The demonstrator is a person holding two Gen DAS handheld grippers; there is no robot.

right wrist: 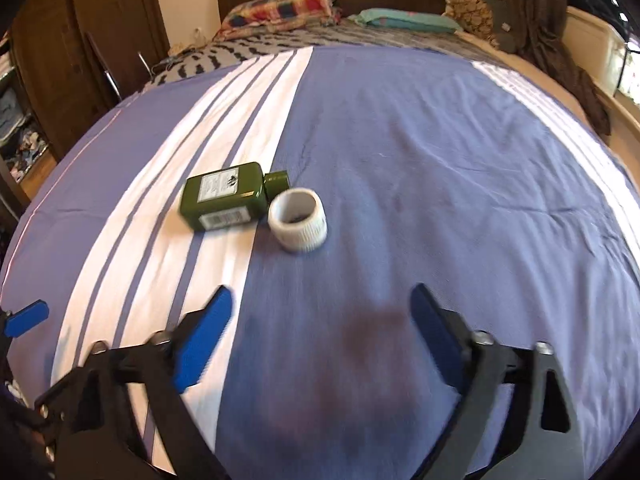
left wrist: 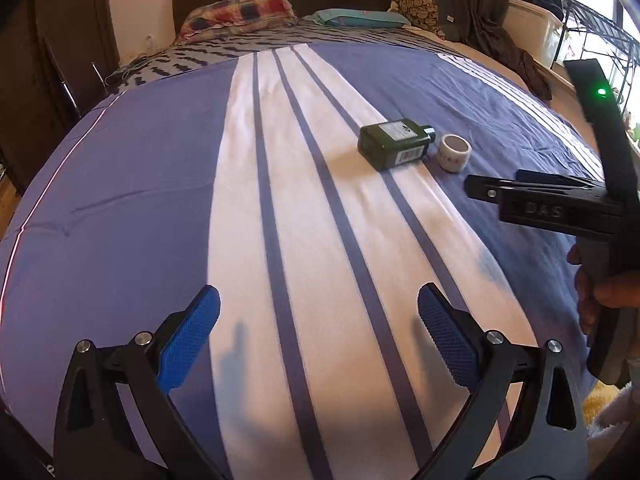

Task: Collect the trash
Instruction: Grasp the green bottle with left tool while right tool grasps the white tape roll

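The right gripper is held wide open and empty short of the white tape roll, which is judged light and stiff, best pinched across its rim.

Left gripper: black angular frame arms with triangular cut-outs, silver round screws at the pivots, blue cross-hatched pads on both fingers. Right gripper: same build, black frame, silver screws, blue pads. Its black body carried raised "DAS" lettering and a lit green indicator. The right hand showed bare skin.
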